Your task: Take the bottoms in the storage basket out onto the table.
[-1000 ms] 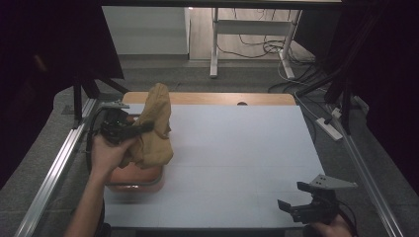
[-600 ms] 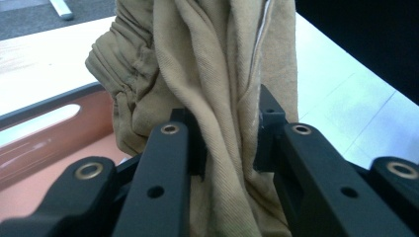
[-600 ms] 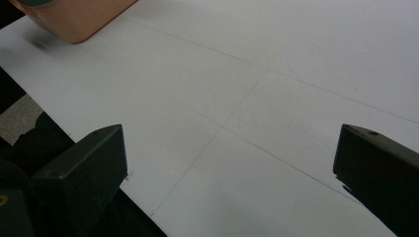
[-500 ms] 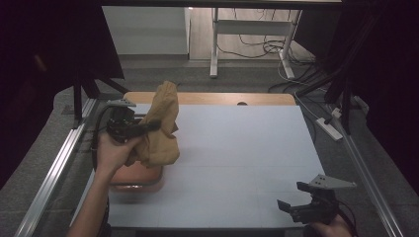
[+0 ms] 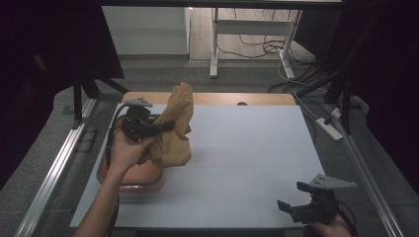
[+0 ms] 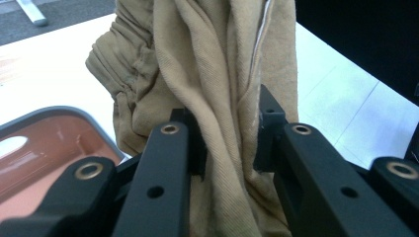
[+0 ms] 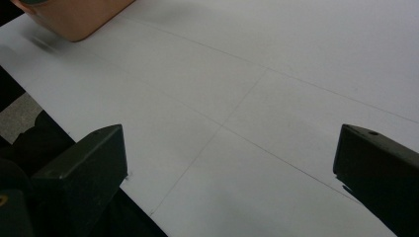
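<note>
Since a second ago my left gripper (image 5: 165,127) has carried the tan cloth (image 5: 175,126) up and a little toward the middle of the table (image 5: 247,158); the bundle now hangs higher over the orange tub (image 5: 129,176), with less of it slumped inside. In the left gripper view the two black jaws are clamped on a thick gathered fold of the cloth (image 6: 222,98), and the rest drapes down past them beside the tub's grey rim (image 6: 64,114). I judge the lift is nearly enough to clear the tub, though the lowest folds may still drag on its edge, so I would raise a touch more before swinging across. My right gripper (image 5: 291,211) rests at the near right corner, jaws spread wide over bare table, holding nothing.
</note>
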The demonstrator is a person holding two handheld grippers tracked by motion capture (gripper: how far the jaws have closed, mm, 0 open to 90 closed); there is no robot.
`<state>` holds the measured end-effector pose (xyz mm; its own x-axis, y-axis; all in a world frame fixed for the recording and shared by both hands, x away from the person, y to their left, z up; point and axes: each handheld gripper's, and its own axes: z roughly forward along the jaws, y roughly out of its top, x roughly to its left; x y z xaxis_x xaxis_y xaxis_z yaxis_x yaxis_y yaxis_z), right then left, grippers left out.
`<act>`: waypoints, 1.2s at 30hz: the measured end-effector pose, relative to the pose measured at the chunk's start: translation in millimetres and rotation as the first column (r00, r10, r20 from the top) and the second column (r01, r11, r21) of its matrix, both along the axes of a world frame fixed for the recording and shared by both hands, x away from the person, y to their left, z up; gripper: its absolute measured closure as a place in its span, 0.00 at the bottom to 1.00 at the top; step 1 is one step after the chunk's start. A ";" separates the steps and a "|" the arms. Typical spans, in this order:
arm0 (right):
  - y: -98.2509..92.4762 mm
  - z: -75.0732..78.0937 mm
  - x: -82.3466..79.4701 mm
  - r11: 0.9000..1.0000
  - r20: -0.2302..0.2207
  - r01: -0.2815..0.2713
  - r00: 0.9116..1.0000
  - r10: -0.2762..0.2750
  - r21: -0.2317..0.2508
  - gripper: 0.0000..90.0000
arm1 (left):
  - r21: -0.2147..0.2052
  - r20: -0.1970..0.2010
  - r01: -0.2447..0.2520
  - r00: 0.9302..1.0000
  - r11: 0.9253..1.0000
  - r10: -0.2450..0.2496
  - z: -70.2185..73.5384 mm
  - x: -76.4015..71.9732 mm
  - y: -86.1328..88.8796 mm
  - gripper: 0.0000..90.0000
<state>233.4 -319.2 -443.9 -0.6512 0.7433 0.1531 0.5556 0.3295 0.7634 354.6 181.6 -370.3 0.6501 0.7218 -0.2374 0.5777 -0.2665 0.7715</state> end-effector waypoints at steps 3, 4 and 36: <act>0.1 0.0 -0.1 1.000 0.001 -0.001 1.000 0.001 -0.001 0.01 | 0.006 0.001 0.014 1.000 1.000 -0.014 -0.3 1.2 -6.6 0.82; 0.1 0.0 0.0 1.000 0.001 0.000 1.000 0.000 -0.002 0.01 | 0.005 0.002 0.016 1.000 1.000 -0.016 -0.5 1.4 -8.0 0.82; 0.1 -0.2 0.4 1.000 -0.004 -0.002 1.000 0.002 -0.003 0.01 | 0.029 0.009 0.137 0.990 0.990 -0.138 -8.2 15.5 -78.0 0.82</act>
